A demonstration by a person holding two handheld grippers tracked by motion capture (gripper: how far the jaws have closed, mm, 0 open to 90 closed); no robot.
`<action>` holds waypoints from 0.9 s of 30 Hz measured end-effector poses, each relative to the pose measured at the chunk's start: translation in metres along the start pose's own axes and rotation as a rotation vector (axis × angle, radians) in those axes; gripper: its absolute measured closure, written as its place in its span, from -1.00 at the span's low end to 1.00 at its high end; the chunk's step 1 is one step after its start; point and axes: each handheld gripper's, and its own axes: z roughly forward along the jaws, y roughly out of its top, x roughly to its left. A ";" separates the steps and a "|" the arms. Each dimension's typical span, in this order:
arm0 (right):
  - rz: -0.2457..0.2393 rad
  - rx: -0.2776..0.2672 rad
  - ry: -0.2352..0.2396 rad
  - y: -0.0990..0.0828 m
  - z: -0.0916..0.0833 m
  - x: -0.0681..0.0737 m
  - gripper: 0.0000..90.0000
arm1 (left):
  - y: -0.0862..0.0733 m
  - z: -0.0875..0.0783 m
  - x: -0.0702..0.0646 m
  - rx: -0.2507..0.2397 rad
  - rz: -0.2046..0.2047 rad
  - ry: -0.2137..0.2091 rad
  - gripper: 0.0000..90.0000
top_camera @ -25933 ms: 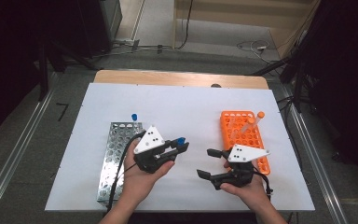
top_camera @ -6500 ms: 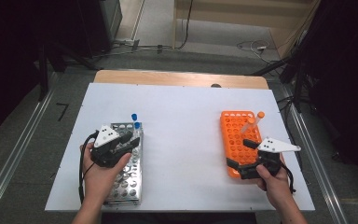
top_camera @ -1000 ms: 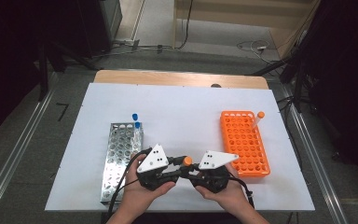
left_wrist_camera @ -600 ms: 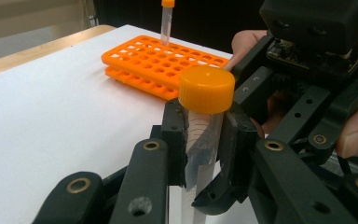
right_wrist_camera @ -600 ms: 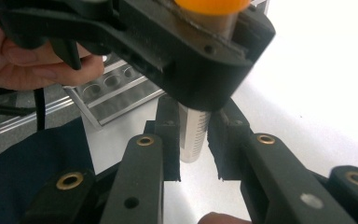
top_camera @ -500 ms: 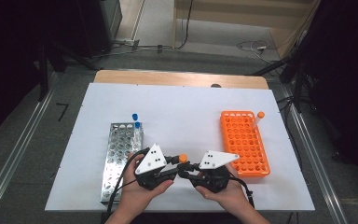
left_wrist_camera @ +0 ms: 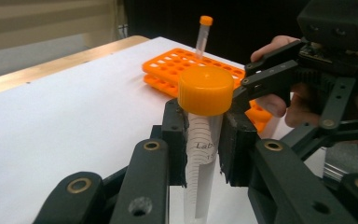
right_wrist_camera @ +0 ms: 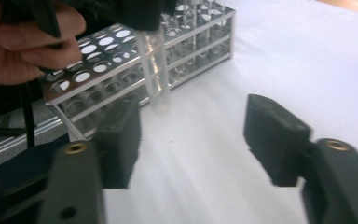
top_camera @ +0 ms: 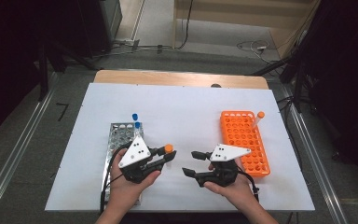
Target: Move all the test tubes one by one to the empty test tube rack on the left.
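Note:
A clear tube with an orange cap (top_camera: 168, 148) hangs upright in my left gripper (top_camera: 164, 157), which is shut on it just under the cap (left_wrist_camera: 205, 91). The left gripper's pads (left_wrist_camera: 175, 140) press the tube's marked wall from both sides. My right gripper (top_camera: 192, 164) stands a short way to the right; its jaws have just been opening and nothing is between them. In the right gripper view the tube's rounded tip (right_wrist_camera: 157, 88) hangs beyond the open right gripper (right_wrist_camera: 196, 137), above the white table.
A metal rack (top_camera: 119, 140) with two blue-capped tubes (top_camera: 135, 120) stands at the left, partly under my left hand. An orange rack (top_camera: 242, 140) at the right holds one orange-capped tube (top_camera: 259, 116) at its far corner. The white tabletop (top_camera: 182, 107) ends at a wooden back edge.
The right gripper's jaws have opened and let go of the orange-capped tube. The left gripper has carried the tube a little to the left, so the two grippers now stand apart.

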 end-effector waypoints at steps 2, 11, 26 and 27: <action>0.002 0.001 -0.016 0.000 -0.002 -0.003 -0.49 | 0.001 -0.005 0.004 -0.010 -0.007 0.014 0.67; 0.056 -0.012 -0.010 -0.003 -0.012 -0.022 -1.00 | 0.004 -0.023 0.021 -0.039 -0.024 0.078 0.67; 0.046 -0.032 -0.056 -0.006 -0.021 -0.033 -1.00 | 0.002 -0.052 0.049 -0.071 -0.050 0.197 0.67; 0.047 -0.031 -0.057 -0.006 -0.021 -0.034 -1.00 | 0.000 -0.053 0.051 -0.069 -0.051 0.203 0.67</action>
